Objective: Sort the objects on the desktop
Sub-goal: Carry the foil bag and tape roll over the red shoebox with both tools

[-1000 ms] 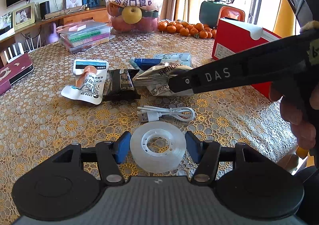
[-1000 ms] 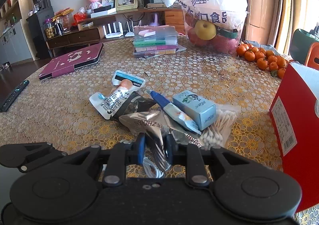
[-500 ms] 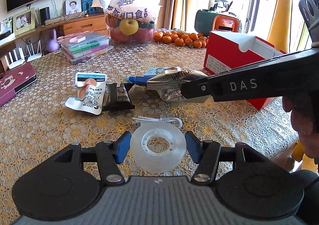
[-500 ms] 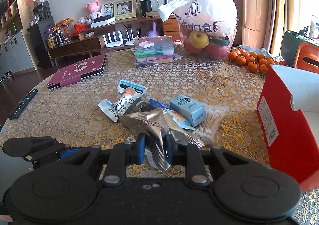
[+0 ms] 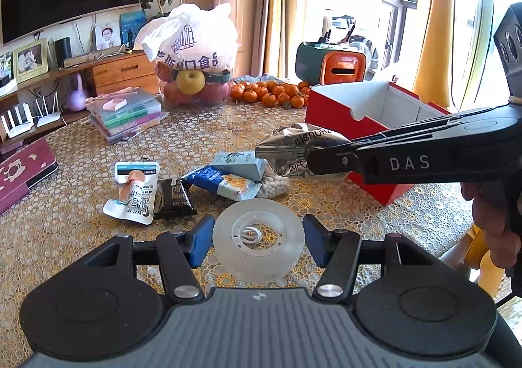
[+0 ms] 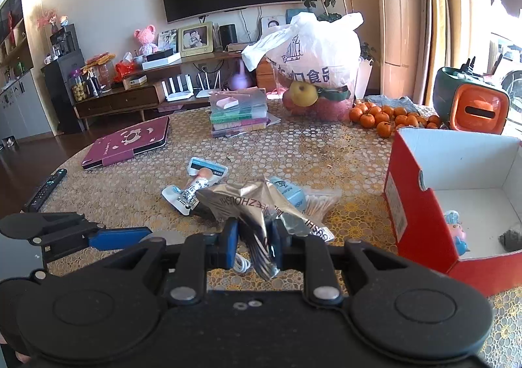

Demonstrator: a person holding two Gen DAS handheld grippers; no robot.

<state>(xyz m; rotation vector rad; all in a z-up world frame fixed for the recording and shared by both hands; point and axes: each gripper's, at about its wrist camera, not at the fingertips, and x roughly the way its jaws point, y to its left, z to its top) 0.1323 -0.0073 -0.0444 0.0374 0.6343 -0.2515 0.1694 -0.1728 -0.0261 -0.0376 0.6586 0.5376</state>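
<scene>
Both blue fingers of my left gripper stand apart on either side of the clear plastic tape roll, which seems to sit between the pads without either one pressing it, though from this angle I cannot be sure it is not lightly touched. Through the roll's hub I see a coil of white USB cable lying on the gold lace-patterned tablecloth. My right gripper is clamped on the crinkled silver foil snack packet, held up off the table, near the open red cardboard box with white inside; a small pink and blue toy figure lies on that box's floor. On the cloth beyond the tape lie a white squeeze pouch with an orange cap, a black wrapped snack bar, a blue and white sachet, a pale blue small carton and a clear bag of cotton swabs, all close together. Farther back I see a heap of small oranges.
</scene>
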